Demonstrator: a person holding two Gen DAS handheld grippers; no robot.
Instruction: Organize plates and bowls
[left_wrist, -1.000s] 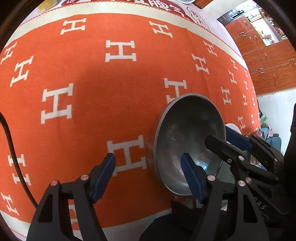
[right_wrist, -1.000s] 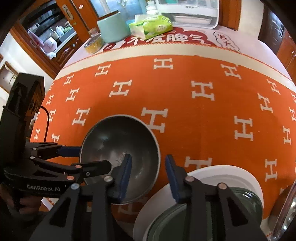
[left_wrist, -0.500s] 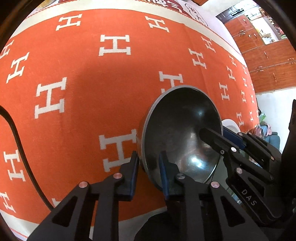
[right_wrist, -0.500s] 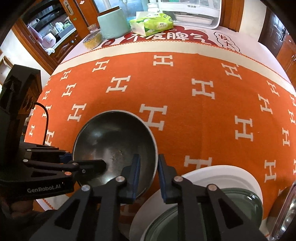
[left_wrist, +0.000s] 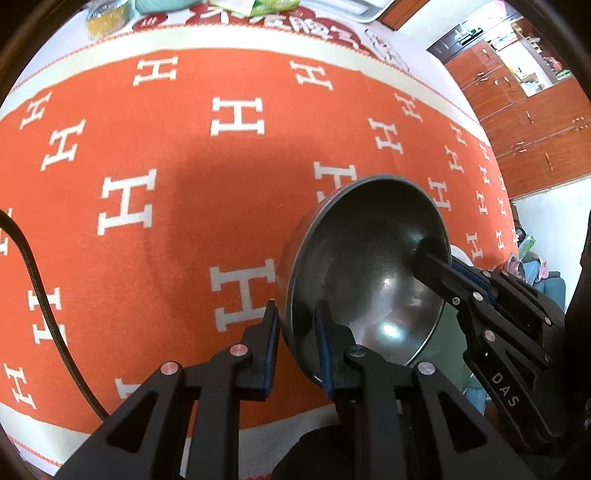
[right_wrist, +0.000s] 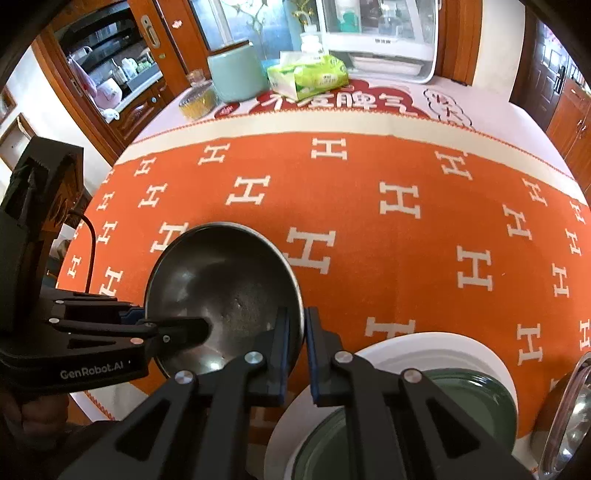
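A steel bowl (left_wrist: 369, 266) (right_wrist: 221, 280) sits tilted over the orange cloth near the table's front edge. My left gripper (left_wrist: 295, 314) (right_wrist: 147, 321) is closing the last bit, its blue pads pinching the bowl's left rim, one finger inside and one outside. My right gripper (right_wrist: 298, 317) (left_wrist: 447, 260) is closing likewise on the opposite rim. Whether the bowl is clear of the cloth I cannot tell. To the bowl's right lies a white plate (right_wrist: 461, 350) with a green dish (right_wrist: 480, 398) on it, partly hidden by my right gripper.
A steel vessel (right_wrist: 569, 406) shows at the right edge. At the table's far side stand a tissue pack (right_wrist: 306, 75), a pale green canister (right_wrist: 236, 74), a jar (right_wrist: 197, 99) and a white box (right_wrist: 380, 37). A black cable (left_wrist: 40, 295) hangs at left.
Both grippers went from open to pinching the bowl's rim, left side and right side. The left gripper rose a little and the bowl tilted with it.
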